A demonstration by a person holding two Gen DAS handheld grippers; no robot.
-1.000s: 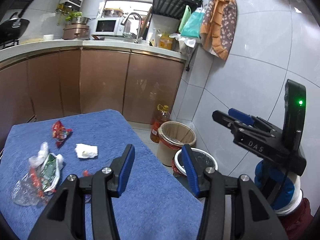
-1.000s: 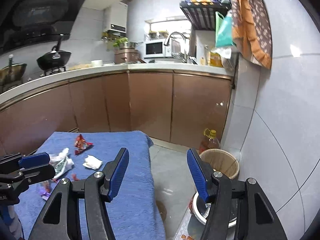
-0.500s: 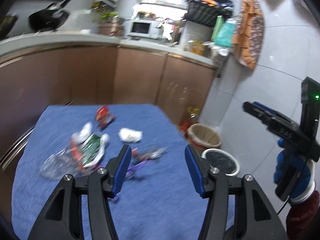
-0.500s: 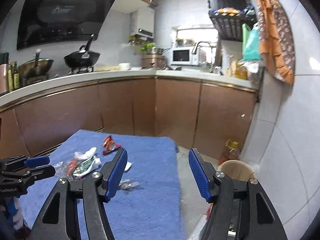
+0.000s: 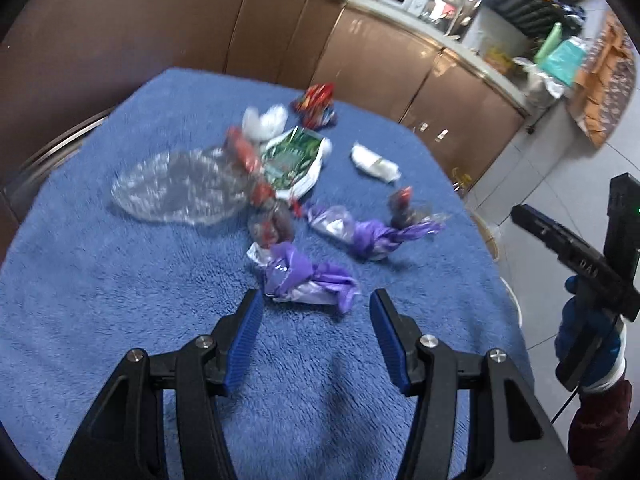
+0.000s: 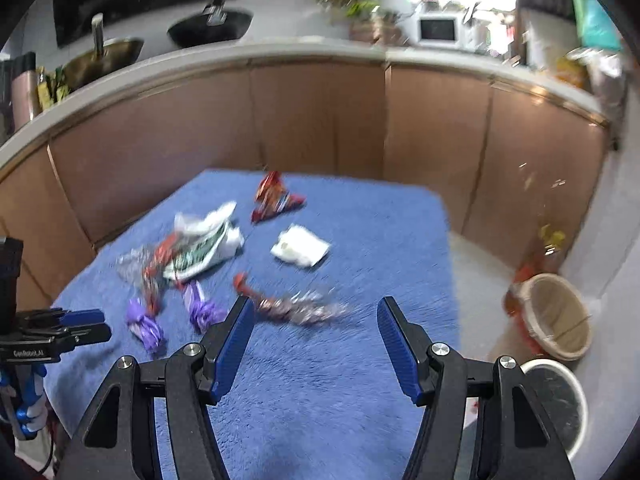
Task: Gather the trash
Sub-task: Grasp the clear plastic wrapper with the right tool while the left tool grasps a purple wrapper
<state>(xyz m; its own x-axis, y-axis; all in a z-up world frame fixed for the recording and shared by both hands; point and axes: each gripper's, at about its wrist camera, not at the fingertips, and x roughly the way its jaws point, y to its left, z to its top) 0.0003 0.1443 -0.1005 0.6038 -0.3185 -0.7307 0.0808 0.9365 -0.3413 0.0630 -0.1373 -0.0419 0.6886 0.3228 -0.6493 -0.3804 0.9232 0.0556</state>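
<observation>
Both grippers have dipped toward the blue fleece-covered table (image 5: 120, 300); left gripper (image 5: 316, 306) is gaping wide, empty, just below a crumpled purple foil wrapper (image 5: 304, 276), while right gripper (image 6: 316, 312) is hanging open, empty, below a crinkled dark-red wrapper (image 6: 292, 306), lower centre

table cover (image 5: 120, 320): plain fuzzy blue all over
left gripper (image 5: 316, 312): black body, blue finger pads, silver screws
right gripper (image 6: 316, 320): same black with blue pads
wrapper (image 5: 308, 276) just ahead of the left pads: shiny purple with silvery bits
second wrapper (image 5: 376, 236) further out and a bit right: purple too
packet (image 5: 294, 156) beyond those: green print, white edge
plastic bag (image 5: 176, 186) ahead-left: clear
far wrapper (image 5: 314, 106): red with blue and yellow
tissue (image 6: 300, 246) ahead of the right gripper: white
basket (image 6: 560, 316) off to its right: tan
bucket (image 6: 560, 400) beside it: white rim, dark inside
cabinets (image 6: 312, 120): glossy copper-brown
</observation>
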